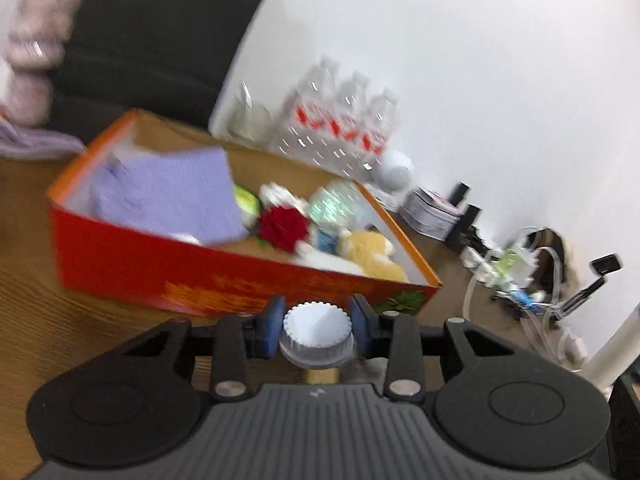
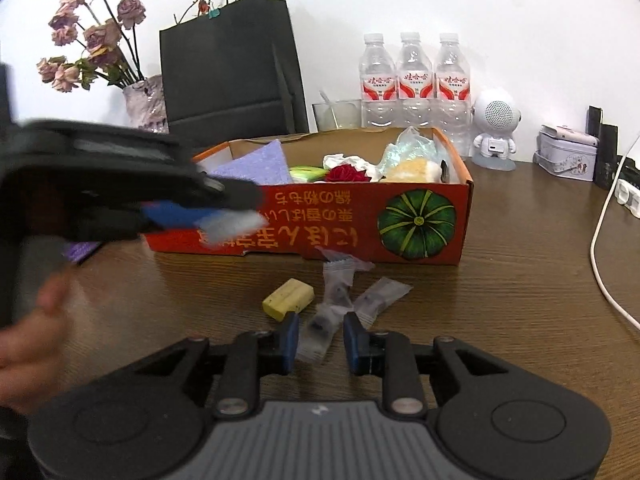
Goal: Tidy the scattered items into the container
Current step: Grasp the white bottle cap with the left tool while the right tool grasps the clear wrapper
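Carrying a white-capped bottle [image 1: 316, 334] pinched in the left gripper [image 1: 316, 320] toward the red box [image 1: 224, 276]; could slip. Right gripper [image 2: 321, 340] nearly closed around a clear packet [image 2: 318, 336]; grip uncertain, might snag neighbouring packets [image 2: 380, 298].

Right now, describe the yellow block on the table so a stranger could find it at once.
Find the red cardboard box with the green pumpkin printed on its front. On the wooden table before it lie a few small items. Among the clear plastic sachets, the yellow block is the only solid, opaque, brick-shaped piece, leftmost in that cluster.
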### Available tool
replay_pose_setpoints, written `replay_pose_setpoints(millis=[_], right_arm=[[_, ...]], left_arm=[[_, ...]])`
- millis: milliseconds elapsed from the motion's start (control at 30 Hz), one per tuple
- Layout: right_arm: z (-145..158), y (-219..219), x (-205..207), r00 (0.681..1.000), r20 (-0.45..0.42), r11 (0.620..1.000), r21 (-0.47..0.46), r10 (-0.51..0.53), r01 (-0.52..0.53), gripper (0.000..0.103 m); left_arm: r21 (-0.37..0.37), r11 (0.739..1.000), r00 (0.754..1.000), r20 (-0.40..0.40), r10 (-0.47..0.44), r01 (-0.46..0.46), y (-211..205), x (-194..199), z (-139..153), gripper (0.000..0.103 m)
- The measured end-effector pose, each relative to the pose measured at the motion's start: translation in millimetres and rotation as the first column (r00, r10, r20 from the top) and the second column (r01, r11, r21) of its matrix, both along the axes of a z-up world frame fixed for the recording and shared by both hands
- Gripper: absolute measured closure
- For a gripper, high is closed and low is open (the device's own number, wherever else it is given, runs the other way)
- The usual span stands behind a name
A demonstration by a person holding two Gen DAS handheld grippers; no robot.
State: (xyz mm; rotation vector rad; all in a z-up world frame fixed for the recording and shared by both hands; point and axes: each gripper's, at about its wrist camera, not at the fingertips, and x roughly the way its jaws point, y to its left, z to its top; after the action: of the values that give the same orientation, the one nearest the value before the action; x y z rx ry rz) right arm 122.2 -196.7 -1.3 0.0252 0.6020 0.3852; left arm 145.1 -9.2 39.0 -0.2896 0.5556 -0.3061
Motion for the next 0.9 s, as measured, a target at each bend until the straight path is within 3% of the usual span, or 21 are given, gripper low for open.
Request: replay_pose_setpoints(millis=[100, 200, 267, 400, 533, 700, 900], right_arm=[[-1, 2, 5, 1.000, -0.018, 1.000, 0.019, -0.010, 0.010, 0.080], [-1, 7, 11, 0.999, -0.033, 1.000, 0.023, -0.003, 0.004, 0.080], [-2, 18, 14, 0.999, -0.039, 0.999, -0.032, -0.006, 0.004, 0.080], [-4, 35, 10, 1.000, -0.009, 0.989, -0.150, -0.008, 0.007, 0.086], [-1, 35, -9, 0.999, -0.030, 0.990, -0.135, 0.041, -0.044, 0.089], [1, 27, -75, 0.993, -0.053, 0.991, -0.078, 0.106, -0.110, 0.089], [1, 16, -115, 0.990, -0.051, 0.988, -0.074, 0.134, -0.137, 0.089]], left_arm=[[0.126, 0.989, 0.997, 0.014, 0.071, -0.072, 4, -29, -1, 0.067], [0.289, 0.953, 0.995, 0.029, 0.092, -0.096, -6, -57, -11, 0.067], [0.344, 0.933, 0.994, 0.035, 0.102, -0.107, -10, -73, -19, 0.067], [0.369, 0.925, 0.996, 0.017, 0.089, -0.089, -12, -100, -29, 0.067], [0.363, 0.927, 0.996, 0.019, 0.091, -0.092, -11, -130, -30, 0.066], [0.314, 0.945, 0.993, -0.042, 0.112, -0.094, -1, -146, -39, 0.066], [0.266, 0.960, 0.994, -0.039, 0.101, -0.087, 2, -155, -38, 0.050]])
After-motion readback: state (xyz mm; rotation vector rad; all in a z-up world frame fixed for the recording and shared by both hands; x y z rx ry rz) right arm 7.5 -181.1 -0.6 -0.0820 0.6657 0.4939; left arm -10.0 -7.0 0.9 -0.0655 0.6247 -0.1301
